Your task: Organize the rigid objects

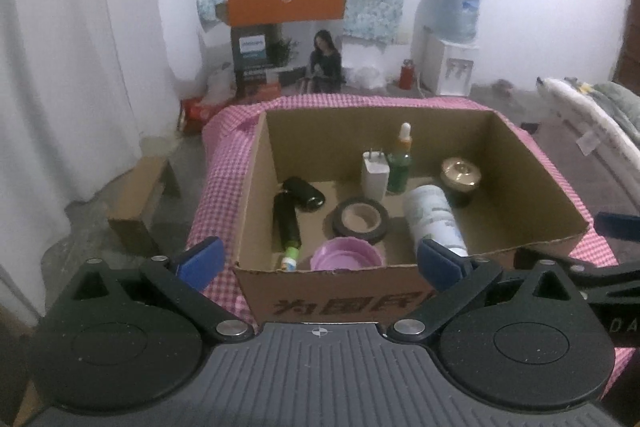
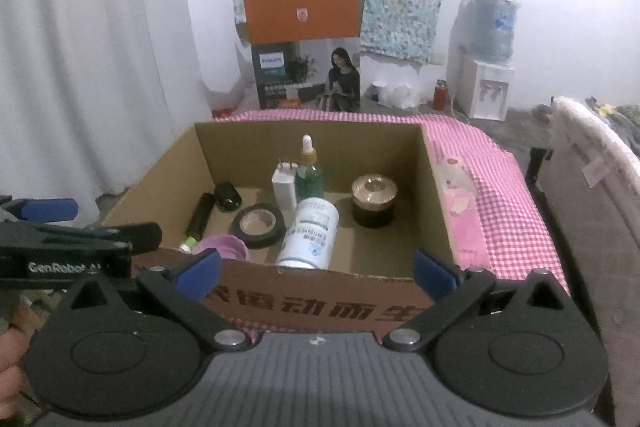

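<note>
The cardboard box (image 2: 436, 187) sits open on a counter (image 2: 512, 195) covered with a pink checked cloth. All the rigid items in view lie inside it.

Contents, from the right wrist view:
- A white pill bottle (image 2: 310, 233) lies on its side near the front wall, roughly at centre.
- A roll of black tape (image 2: 259, 225) lies flat just left of the bottle.
- A purple dish (image 2: 224, 247) rests against the front wall, left of the tape.
- A black marker (image 2: 199, 215) lies slanted along the left side, its pale cap toward the front.
- A short black cylinder (image 2: 228, 195) lies behind the marker.
- A white charger plug (image 2: 284, 187) stands upright with its prongs up, just beside a green dropper bottle (image 2: 309, 175), also upright.
- A dark jar with a gold lid (image 2: 374, 201) stands apart at the right rear.

A pink packet (image 2: 464, 211) lies on the cloth outside the box, against its right wall.

The left tongs (image 1: 320, 263) stand wide apart before the front wall, holding nothing. The right tongs (image 2: 316, 269) are likewise fully apart and empty, at the front wall. Neither pair touches any item.
</note>
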